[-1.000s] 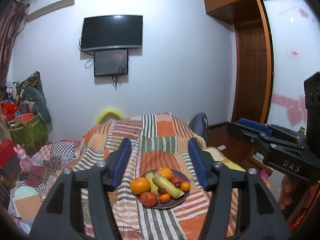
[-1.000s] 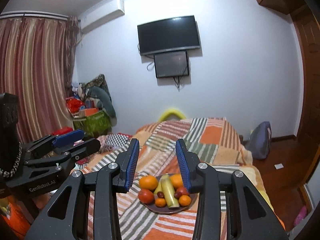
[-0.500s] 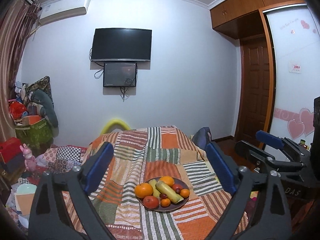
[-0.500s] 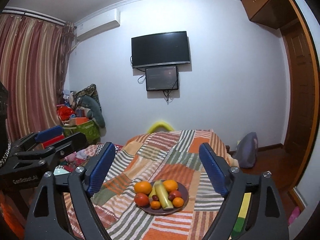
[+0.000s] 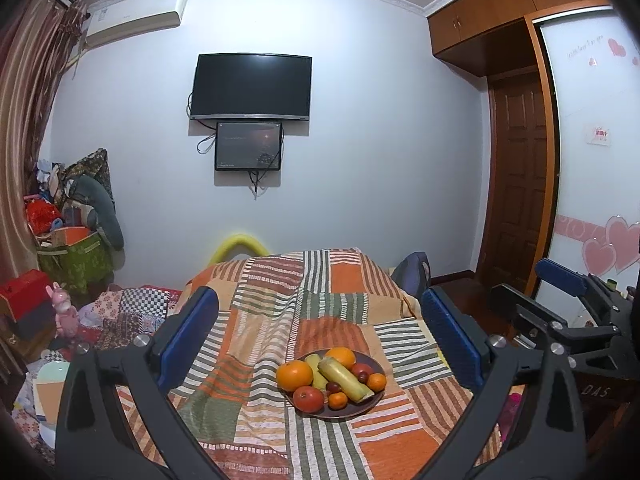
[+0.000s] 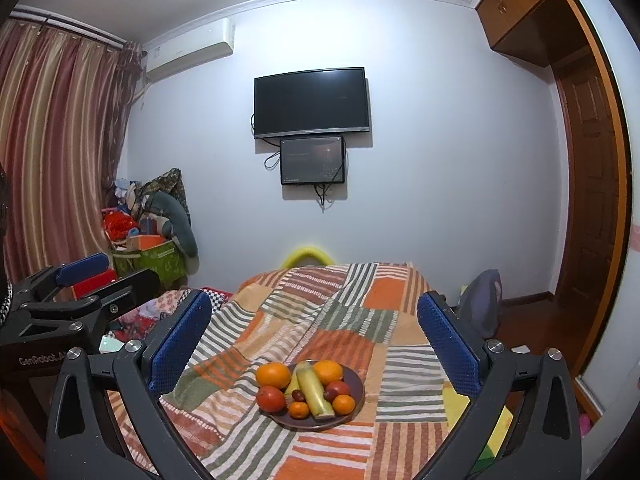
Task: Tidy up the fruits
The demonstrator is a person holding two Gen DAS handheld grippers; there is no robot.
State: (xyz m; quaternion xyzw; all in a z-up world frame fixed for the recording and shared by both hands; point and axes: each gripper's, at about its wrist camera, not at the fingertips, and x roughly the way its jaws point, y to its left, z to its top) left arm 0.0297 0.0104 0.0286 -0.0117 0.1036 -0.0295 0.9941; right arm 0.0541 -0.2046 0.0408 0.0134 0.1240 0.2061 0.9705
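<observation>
While your two grippers hang in front of it, the plate (image 5: 362, 410) sits on the striped patchwork blanket (image 5: 256, 360), a dark round dish heaped with fruit: two big oranges (image 5: 295, 375), a red tomato-looking one (image 5: 308, 399) at the plate's near rim, a couple of small mandarins (image 5: 338, 400), some dark reddish little ones in the middle, and a long yellow-green piece (image 5: 345, 379) lying across the top with its cut end toward you. From the right wrist view it's the same pile, the long piece (image 6: 315, 392) pointing straight at you.

Readable writing: "DAS" on the right gripper's body seen past the plate's right side, "GenRobot" on the left one off to the plate's left. The pink-hearted panel right of the plate has script too small to read.

Versus a second ago, both sets of jaws were pinched much closer, the right nearly together. Now the left gripper (image 5: 320, 344) and right gripper (image 6: 314, 344) are spread wide, still opening, nothing between the blue pads, and the plate lies well beyond them.
</observation>
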